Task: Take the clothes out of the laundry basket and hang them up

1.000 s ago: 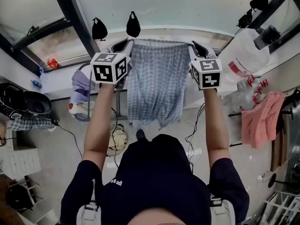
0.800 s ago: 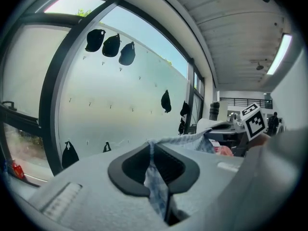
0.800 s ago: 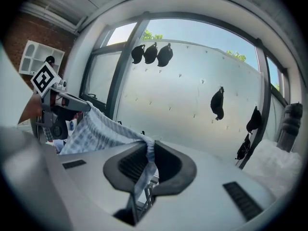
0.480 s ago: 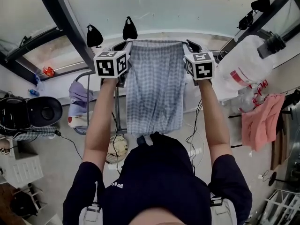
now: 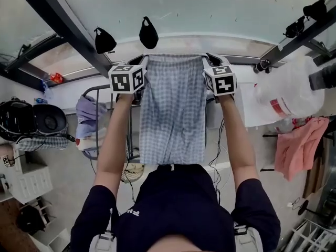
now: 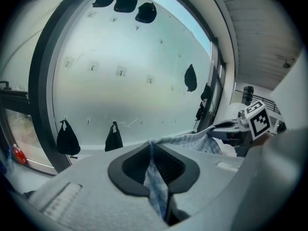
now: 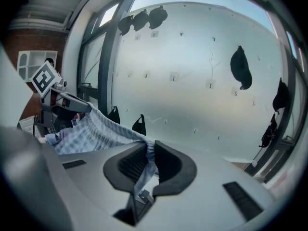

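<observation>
Garment (image 5: pixel 173 109) of blue-and-white check hangs spread flat in front of the person, its gathered waistband pulled into a straight line between the two grippers. The rest of it drops toward 6 o'clock in the head view, as far as the person's dark shirt.

At about 11 o'clock, the left gripper (image 5: pixel 140 61) has one end of the waistband. Its own view shows the jaws pressed together on a fold of the checked cloth, which runs down between the dark pads. At about 1 o'clock, the right gripper (image 5: pixel 211 58) has the other end. Its jaws are likewise closed tight on a bunched strip of the same cloth. Each gripper view shows the waistband leading off sideways to the other gripper.

Both arms are stretched out toward a frosted pane (image 5: pixel 210 9) at 12 o'clock. Small black bags (image 5: pixel 148 32) hang on that pane, just above the waistband. At 9 o'clock, a lavender cloth (image 5: pixel 86 109) is draped over a wire frame, well apart from the held garment. At 3 o'clock there is a white plastic bag (image 5: pixel 291 91), with a pink cloth (image 5: pixel 302 146) hanging just below it.
</observation>
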`<act>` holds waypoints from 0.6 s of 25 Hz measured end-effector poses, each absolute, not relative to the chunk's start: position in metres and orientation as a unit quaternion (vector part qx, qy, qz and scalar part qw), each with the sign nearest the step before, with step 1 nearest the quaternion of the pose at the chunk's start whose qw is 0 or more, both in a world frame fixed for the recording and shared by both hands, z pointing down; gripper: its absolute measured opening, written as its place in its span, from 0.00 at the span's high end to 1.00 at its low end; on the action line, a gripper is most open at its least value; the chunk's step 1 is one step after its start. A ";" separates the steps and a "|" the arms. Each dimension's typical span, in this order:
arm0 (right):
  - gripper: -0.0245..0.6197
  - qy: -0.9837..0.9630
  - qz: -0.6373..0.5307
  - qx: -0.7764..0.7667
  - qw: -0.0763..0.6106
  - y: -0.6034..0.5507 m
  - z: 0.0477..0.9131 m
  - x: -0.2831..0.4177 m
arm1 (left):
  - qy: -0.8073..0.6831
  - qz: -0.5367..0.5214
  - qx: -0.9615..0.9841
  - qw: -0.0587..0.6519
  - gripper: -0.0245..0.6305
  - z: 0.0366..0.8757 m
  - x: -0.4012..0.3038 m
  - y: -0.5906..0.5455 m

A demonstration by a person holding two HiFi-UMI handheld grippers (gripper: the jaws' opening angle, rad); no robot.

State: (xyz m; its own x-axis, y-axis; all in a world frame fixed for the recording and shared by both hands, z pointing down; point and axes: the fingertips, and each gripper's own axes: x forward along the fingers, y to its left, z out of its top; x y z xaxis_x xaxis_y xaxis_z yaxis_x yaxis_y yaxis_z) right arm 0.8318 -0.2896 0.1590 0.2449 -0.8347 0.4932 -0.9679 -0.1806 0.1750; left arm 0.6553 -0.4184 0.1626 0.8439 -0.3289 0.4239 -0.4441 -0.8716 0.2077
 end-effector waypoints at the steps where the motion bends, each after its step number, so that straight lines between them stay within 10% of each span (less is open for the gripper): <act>1: 0.91 -0.600 0.154 0.750 0.232 -0.294 0.172 0.835 | -0.208 0.200 0.945 0.157 0.91 0.174 0.658 -0.422; 15: 0.89 -0.603 0.301 0.698 0.241 -0.329 0.342 0.849 | -0.227 0.333 0.883 0.239 0.85 0.350 0.666 -0.441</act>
